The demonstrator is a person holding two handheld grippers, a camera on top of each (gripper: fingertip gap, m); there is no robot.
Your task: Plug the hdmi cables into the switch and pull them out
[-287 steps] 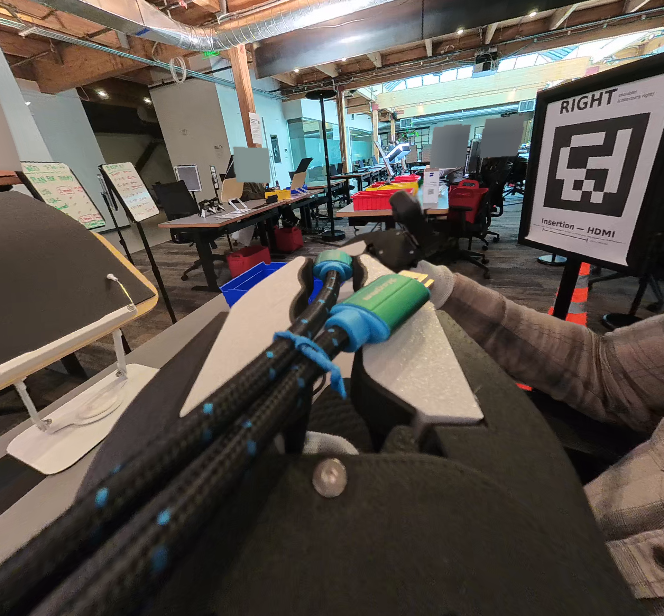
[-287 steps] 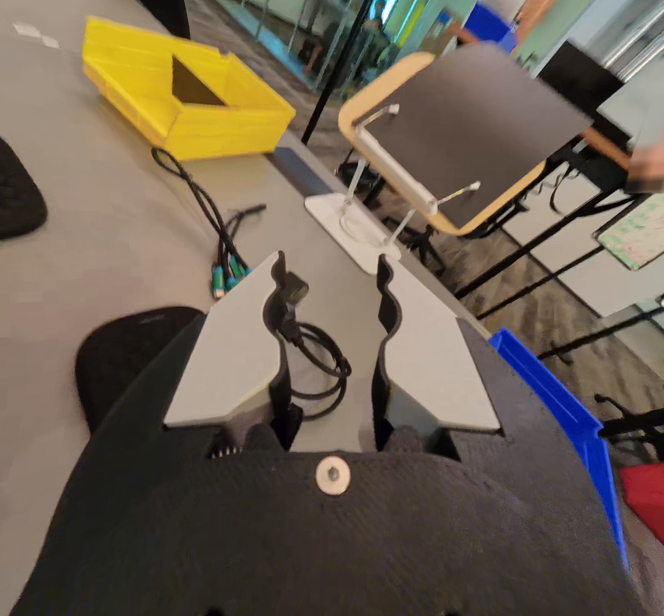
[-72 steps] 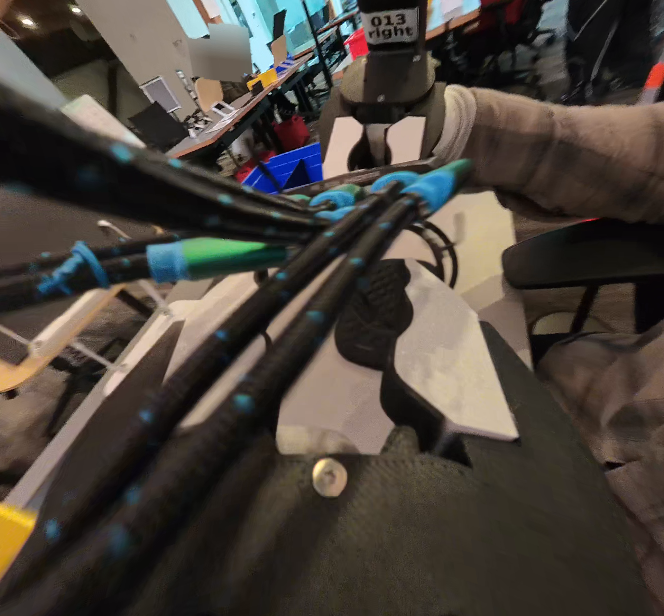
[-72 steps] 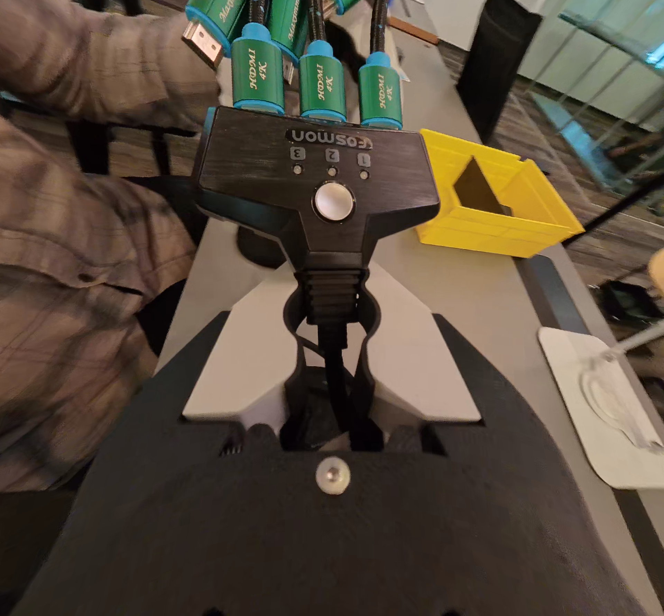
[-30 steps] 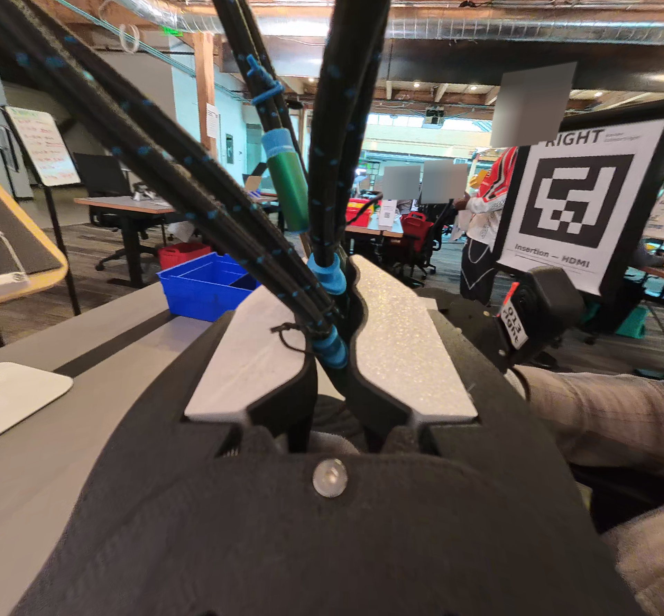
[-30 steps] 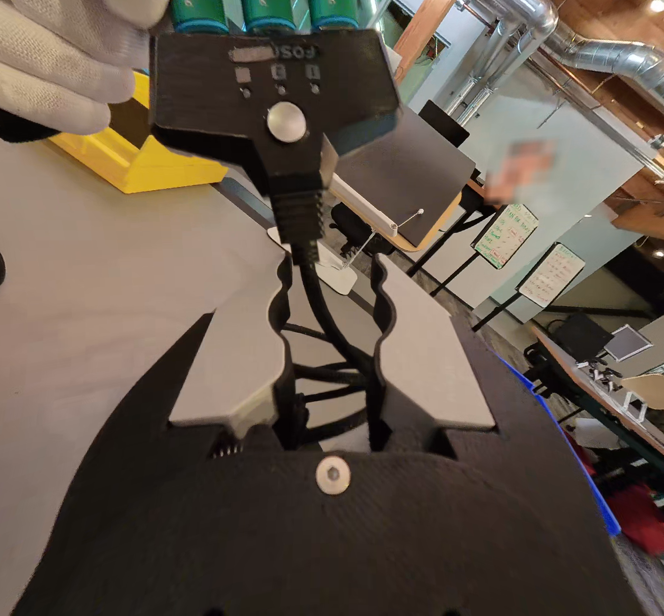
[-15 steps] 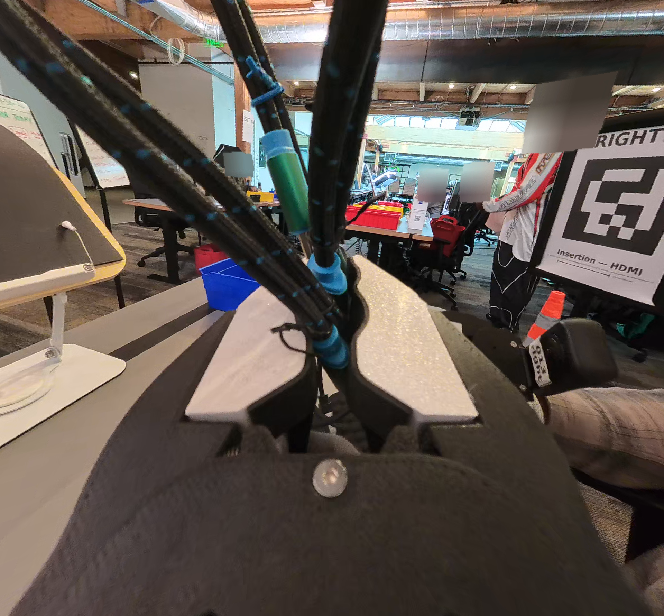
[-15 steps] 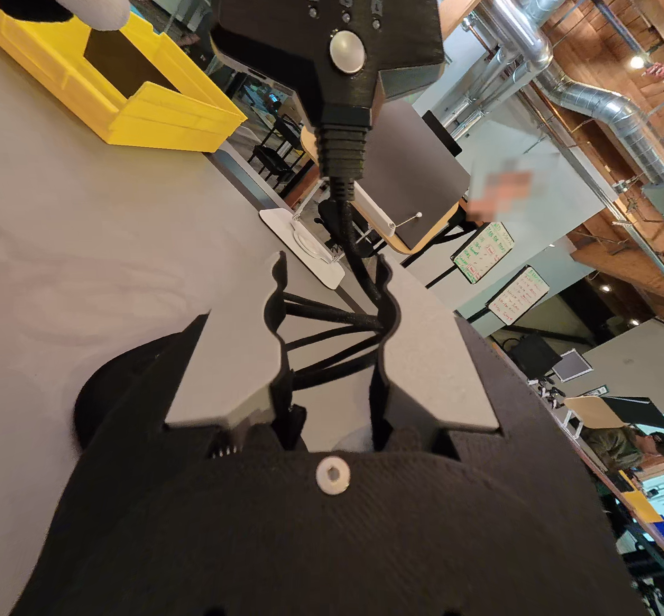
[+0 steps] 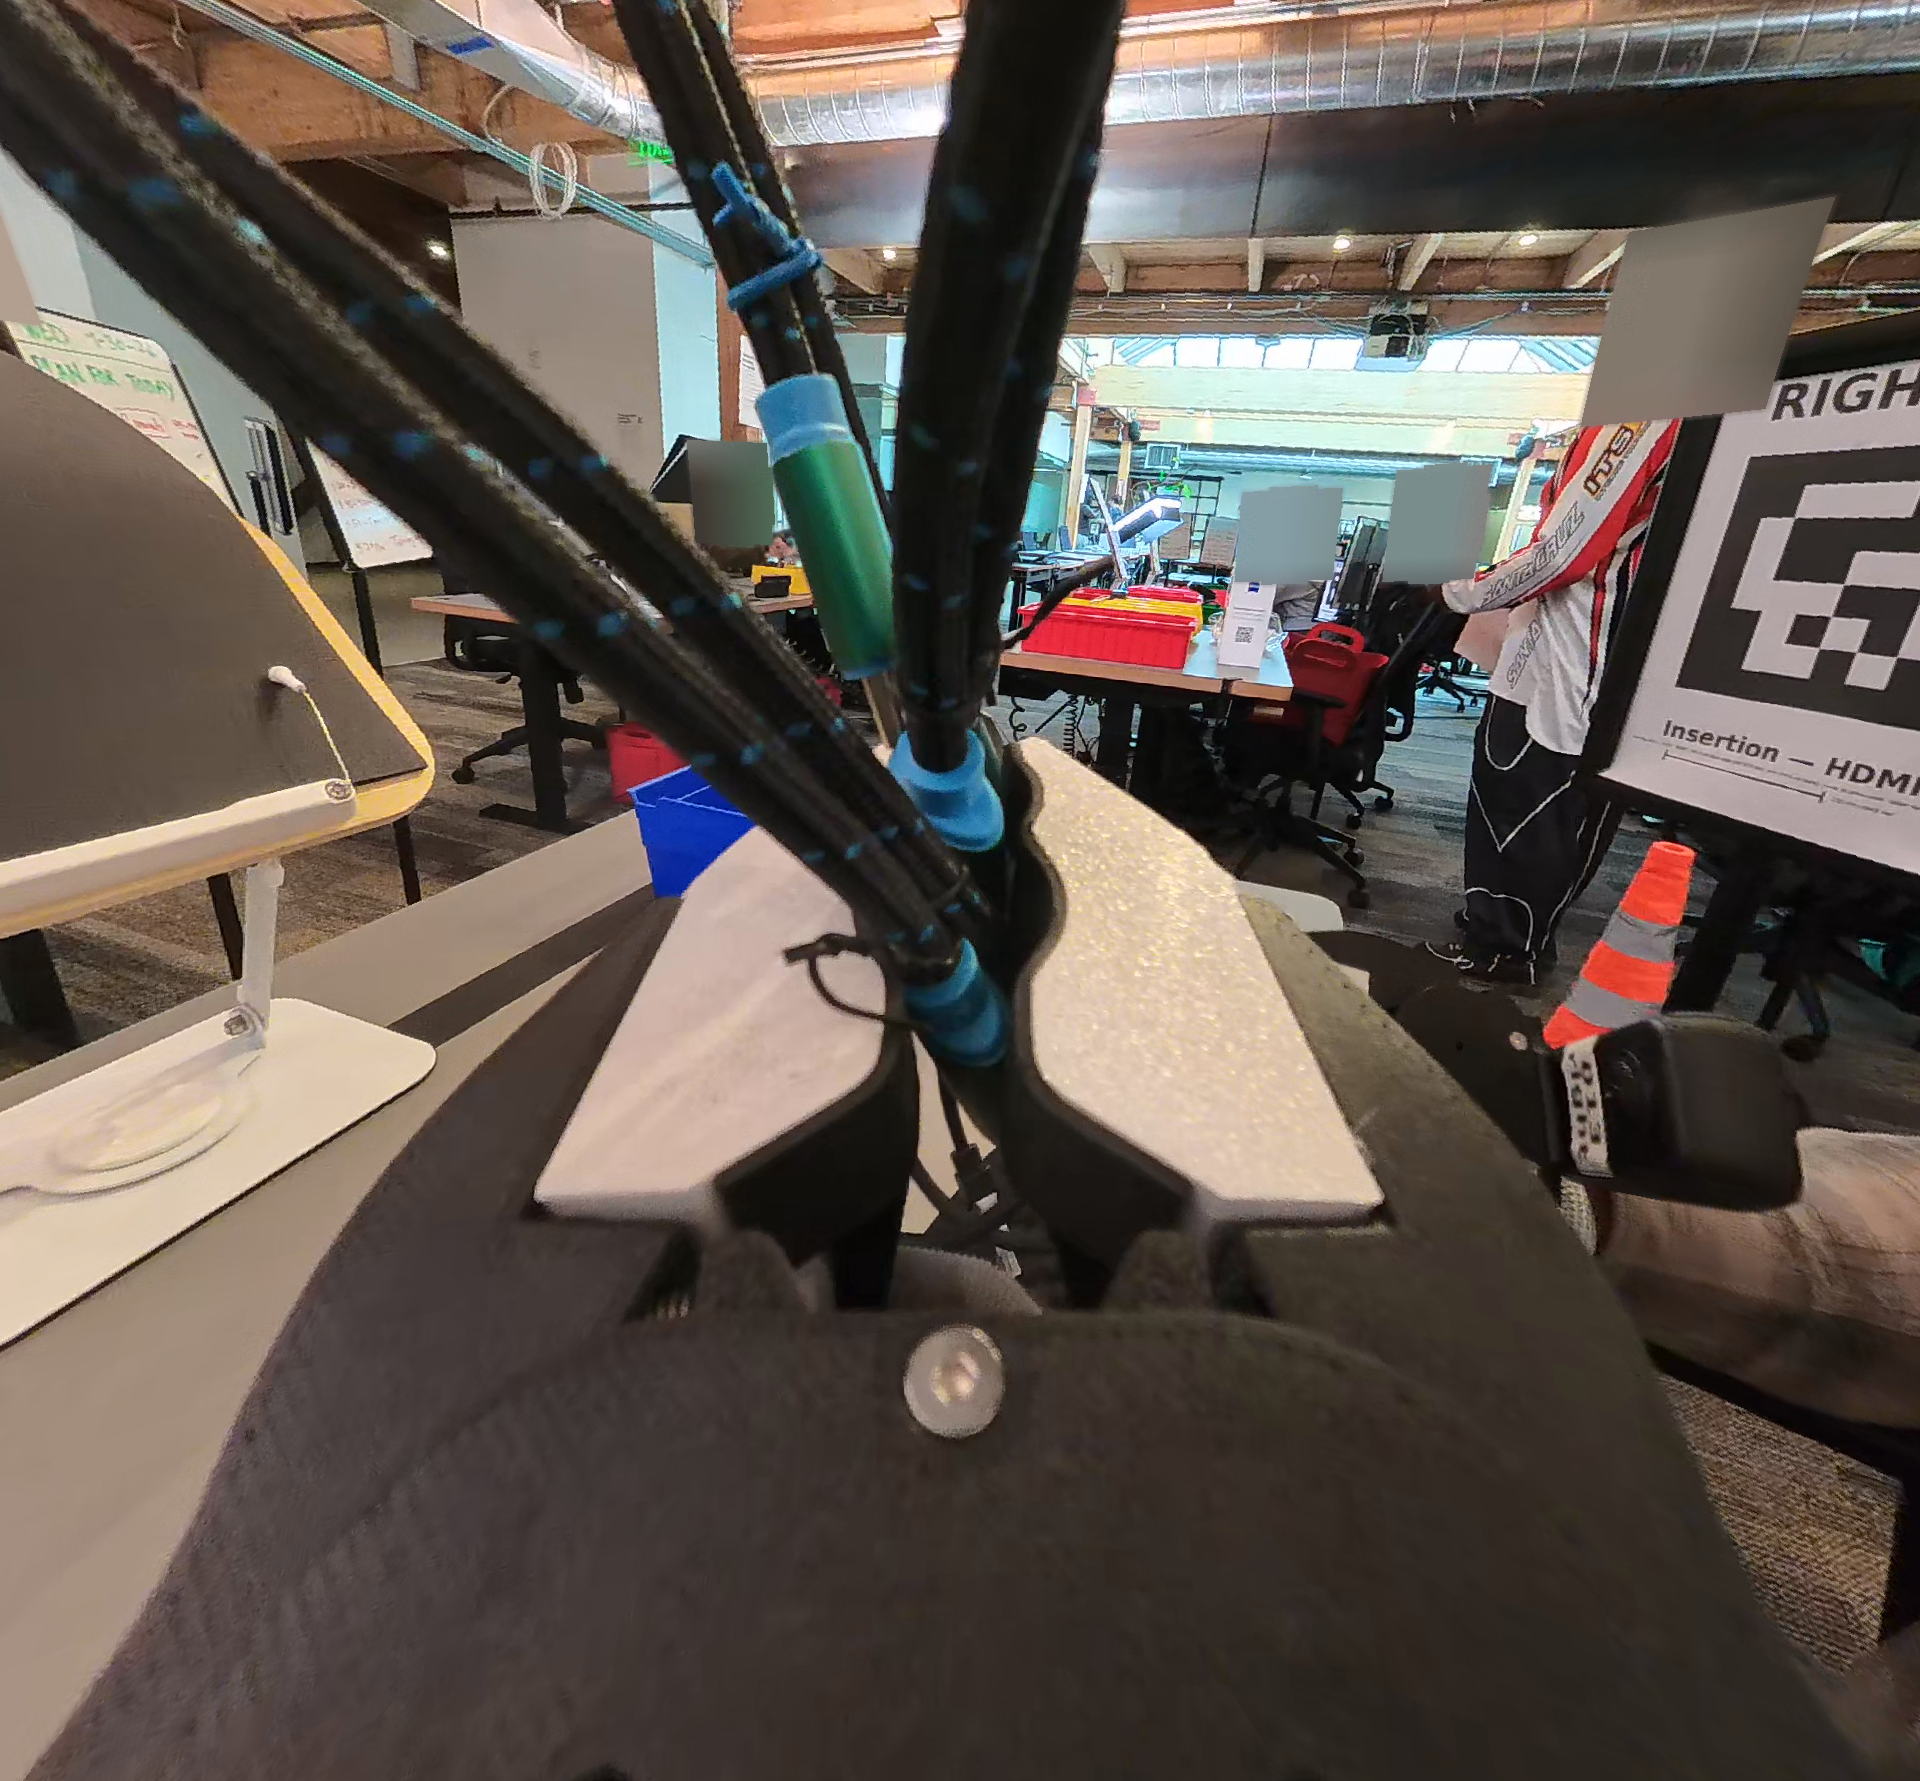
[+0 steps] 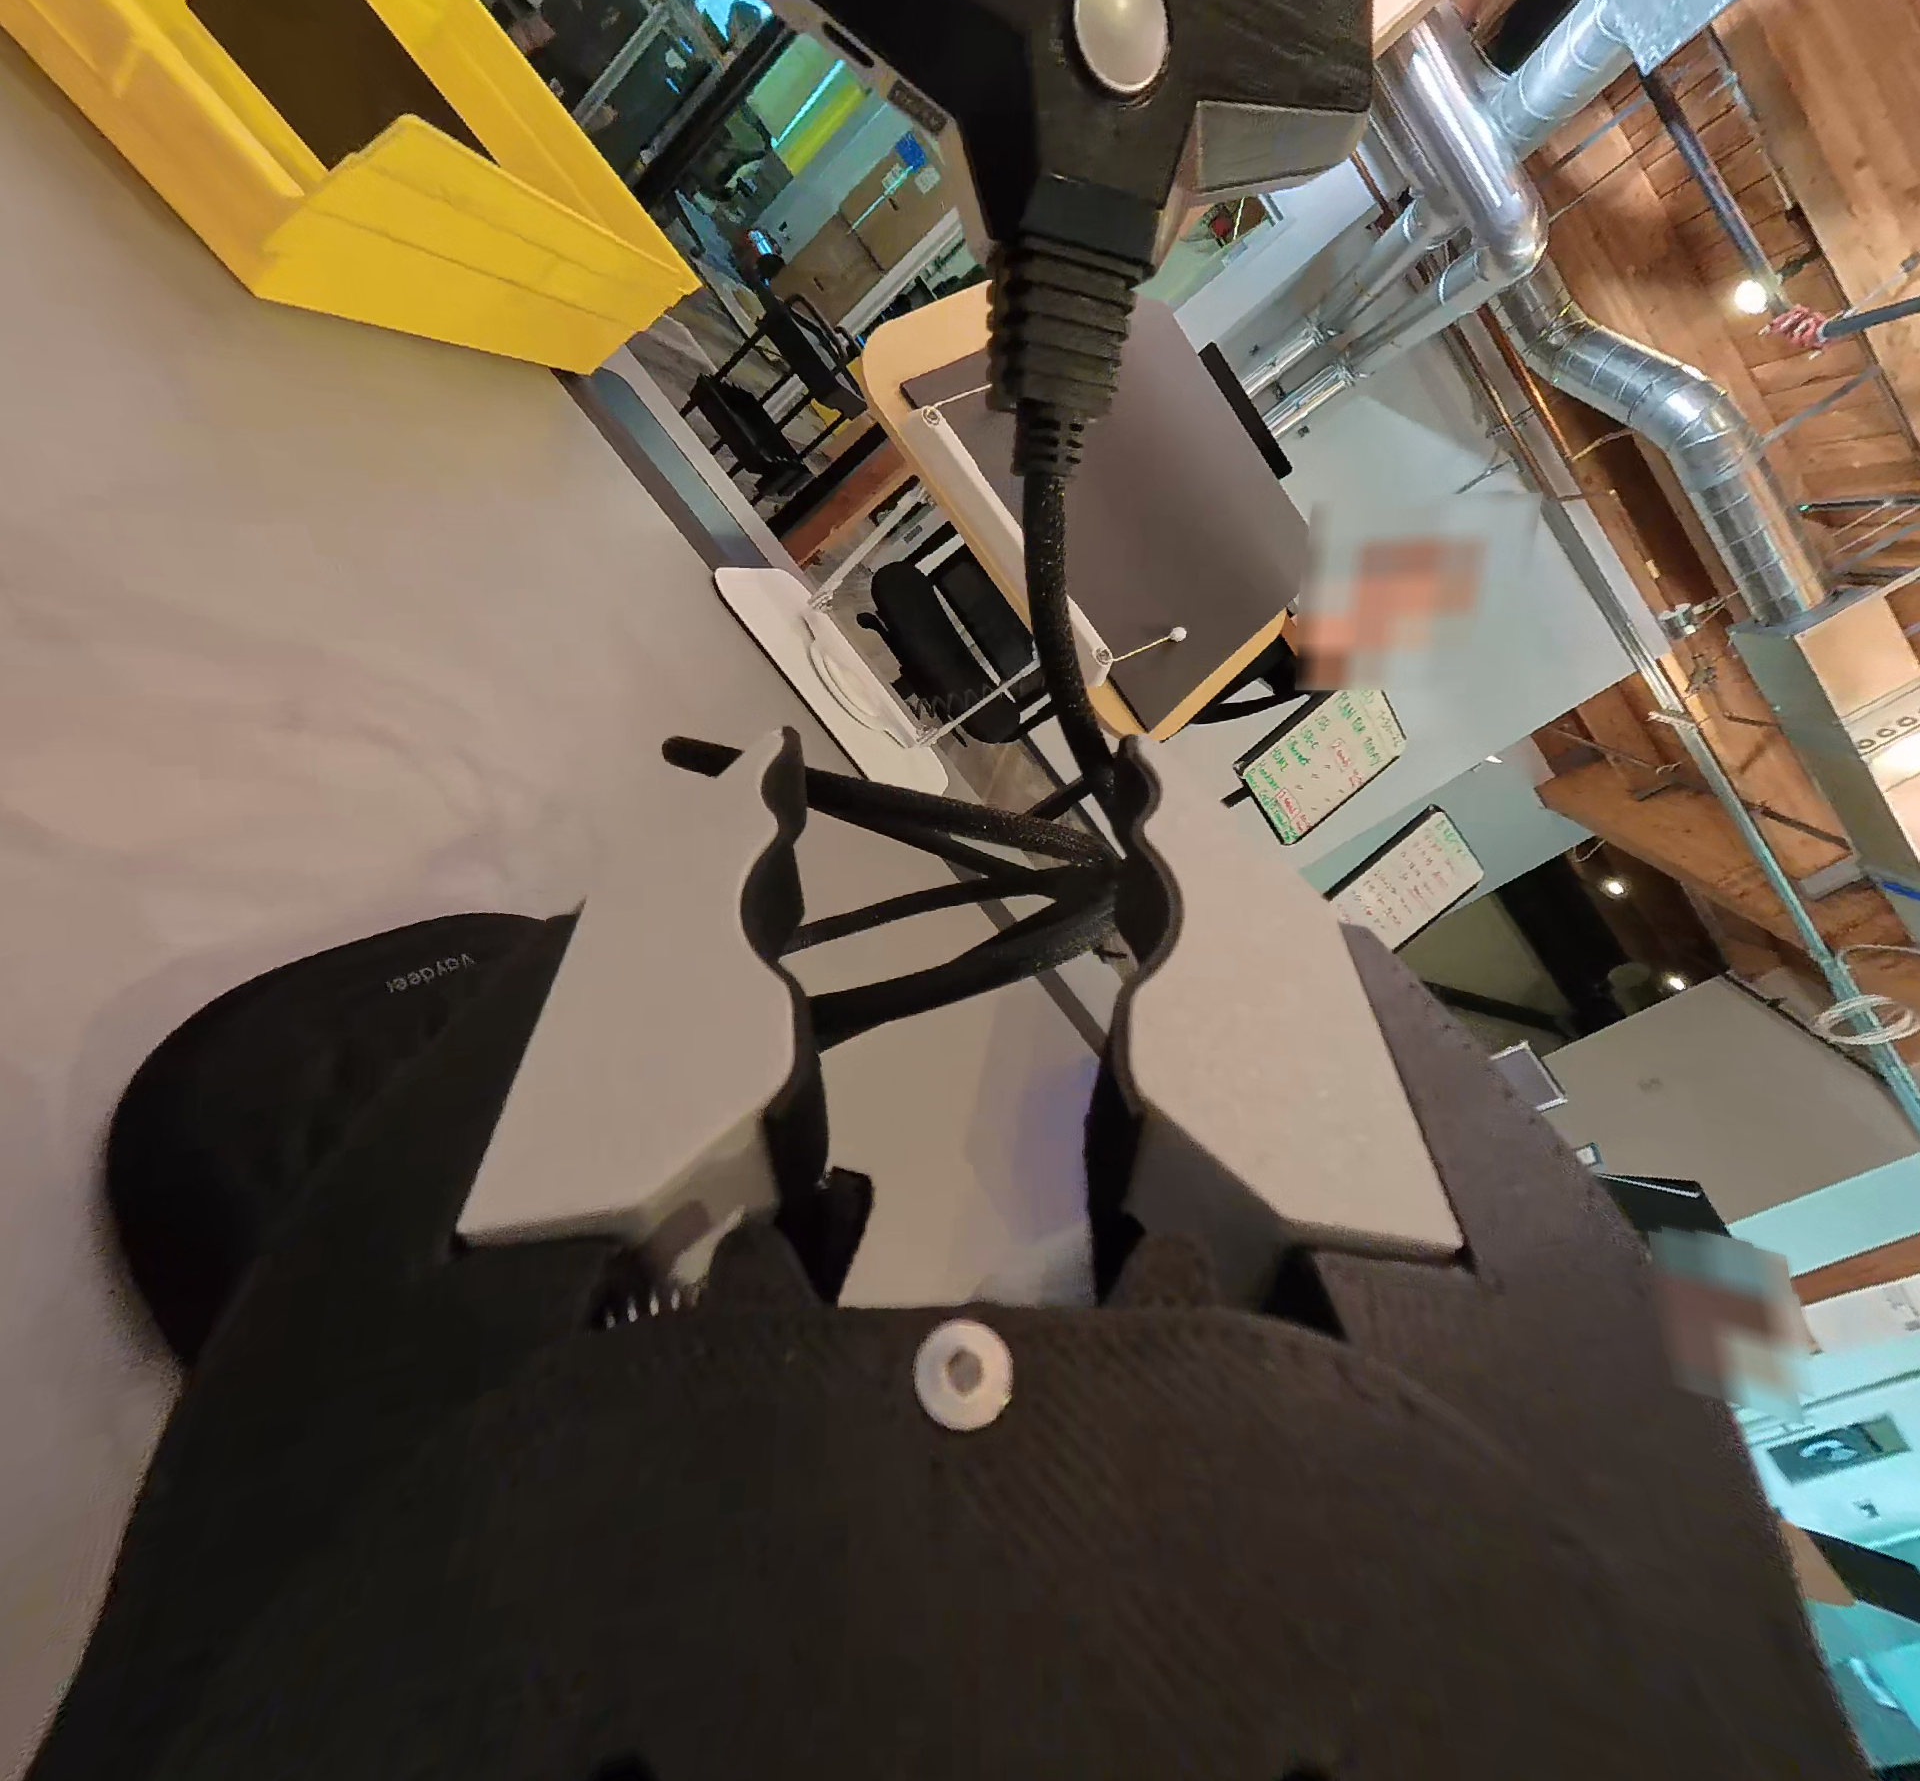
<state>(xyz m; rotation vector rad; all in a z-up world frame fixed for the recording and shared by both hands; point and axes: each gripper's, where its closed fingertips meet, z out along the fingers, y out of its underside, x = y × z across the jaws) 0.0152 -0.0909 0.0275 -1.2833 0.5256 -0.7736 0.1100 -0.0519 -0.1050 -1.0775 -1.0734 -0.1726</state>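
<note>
Left gripper (image 9: 982, 884): aimed level across the room, just above the grey table (image 9: 156, 1399). Fingers drawn together, clamped on a bundle of HDMI cables (image 9: 540, 526) at their blue strain-relief collars (image 9: 948, 791). The black braided, blue-flecked cables rise from the grip and fan up and to the left out of frame. One loose green plug (image 9: 831, 568) hangs tip-down just above the fingertips, touching neither finger.

Right gripper (image 10: 951, 858): tilted upward toward the ceiling ducts, low over the same table. Fingers stand apart, holding nothing. The HDMI switch (image 10: 1070, 17), a black box with a round silver button and small indicator dots, hangs above and ahead of the fingertips, clear of them. Its own black braided lead (image 10: 1055, 609) drops from a ribbed sleeve and passes against the inner edge of the right finger (image 10: 1278, 1025); further loops of that lead cross the gap between the fingers, lying below them.

Writing: the switch, a placard with a square marker (image 9: 1808, 609), two whiteboards (image 10: 1325, 775) and a black pad (image 10: 301, 1087) on the table all carry lettering.

Surroundings: yellow bin (image 10: 343, 131) on the table beyond the right gripper; a tilted black board on a white stand (image 9: 156, 692); orange traffic cone (image 9: 1631, 952).
</note>
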